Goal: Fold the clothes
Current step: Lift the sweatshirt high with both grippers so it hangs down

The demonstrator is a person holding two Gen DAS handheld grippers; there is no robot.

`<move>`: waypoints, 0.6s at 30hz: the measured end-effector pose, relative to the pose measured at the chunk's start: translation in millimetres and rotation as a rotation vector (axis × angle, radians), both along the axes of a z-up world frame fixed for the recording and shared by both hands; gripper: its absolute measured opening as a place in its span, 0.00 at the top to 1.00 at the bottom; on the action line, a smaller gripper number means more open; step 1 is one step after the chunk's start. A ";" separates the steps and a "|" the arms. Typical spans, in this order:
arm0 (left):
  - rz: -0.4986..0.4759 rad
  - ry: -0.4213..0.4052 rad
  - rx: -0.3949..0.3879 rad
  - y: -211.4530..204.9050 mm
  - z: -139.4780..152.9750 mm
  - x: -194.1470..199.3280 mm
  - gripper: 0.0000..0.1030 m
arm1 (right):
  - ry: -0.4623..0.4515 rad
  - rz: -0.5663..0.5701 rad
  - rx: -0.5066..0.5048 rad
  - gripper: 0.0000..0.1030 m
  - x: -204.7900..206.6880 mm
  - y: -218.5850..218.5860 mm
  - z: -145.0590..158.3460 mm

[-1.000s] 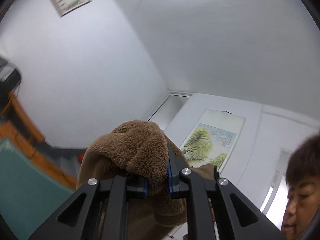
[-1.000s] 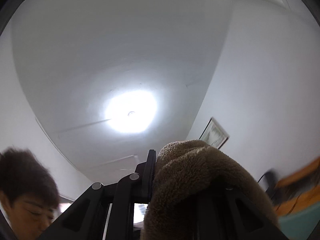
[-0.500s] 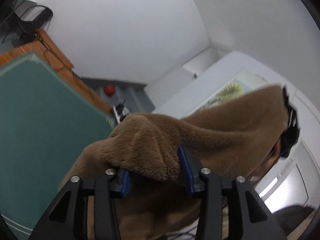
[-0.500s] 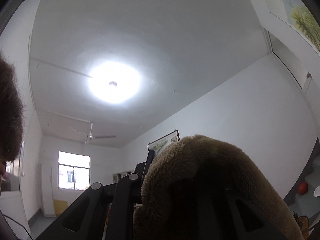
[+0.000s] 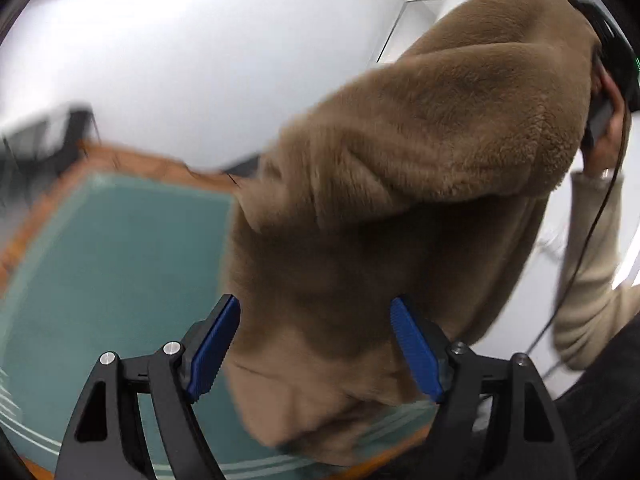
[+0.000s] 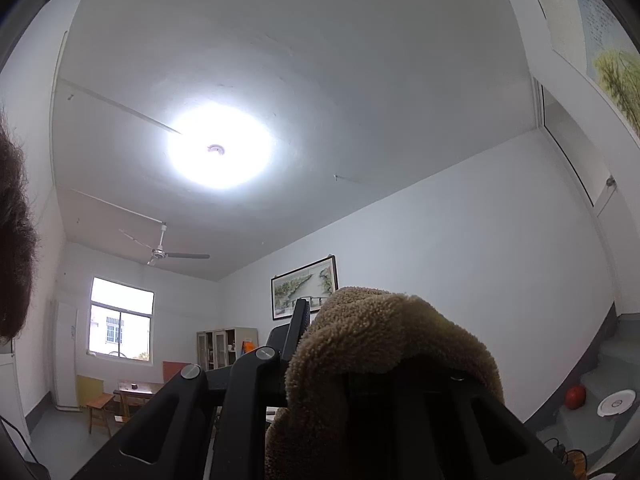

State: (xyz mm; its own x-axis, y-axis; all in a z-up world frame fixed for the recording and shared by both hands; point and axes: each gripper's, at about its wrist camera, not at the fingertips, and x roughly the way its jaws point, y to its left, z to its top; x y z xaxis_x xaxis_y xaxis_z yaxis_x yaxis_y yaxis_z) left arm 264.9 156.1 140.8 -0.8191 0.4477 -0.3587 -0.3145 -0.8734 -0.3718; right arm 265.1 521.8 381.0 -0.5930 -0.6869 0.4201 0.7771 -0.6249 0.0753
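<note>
Brown fleece garment (image 5: 400,184) up in the air, not lying flat: one thick fuzzy fold stretched from the upper right of the left wrist view down toward the left gripper (image 5: 316,344), the rest sagging in a loose bulk over the near edge of the green-topped worktop (image 5: 104,264). Lowest part perhaps brushing that surface, hard to tell through the blur. No crisp fold, no squared stack anywhere in sight; sleeves and hem not to be made out. Left jaws spread wide, blue pads (image 5: 214,346) standing either side of the cloth with nothing pinched between them. In the right wrist view, a bunched edge of the same fleece (image 6: 384,344) draped over the right gripper (image 6: 360,364), aimed up at the ceiling light (image 6: 218,148); one finger visible at the left of the cloth, the other buried under it, so jaw state impossible to read, though the cloth looks hung or caught there. Hand (image 5: 604,136) and pale sleeve (image 5: 588,264) on that gripper's handle at the right edge of the left view. Judging by this: garment carried, mid-handling, folding far from finished. Still wanted: cloth laid out on the worktop, smoothed, halves brought together.
</note>
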 end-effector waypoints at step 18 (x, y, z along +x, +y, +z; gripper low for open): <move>-0.418 0.282 -0.413 87.5 70.6 -51.0 0.21 | 0.010 0.000 -0.039 0.84 8.9 -5.2 21.1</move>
State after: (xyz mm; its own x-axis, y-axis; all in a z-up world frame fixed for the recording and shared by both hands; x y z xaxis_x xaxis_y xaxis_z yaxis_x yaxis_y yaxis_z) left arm 213.8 243.6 211.4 -0.6936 0.6205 -0.3660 -0.6954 -0.7094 0.1152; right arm 274.0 516.6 402.2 -0.5885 -0.6703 0.4521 0.7781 -0.6214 0.0917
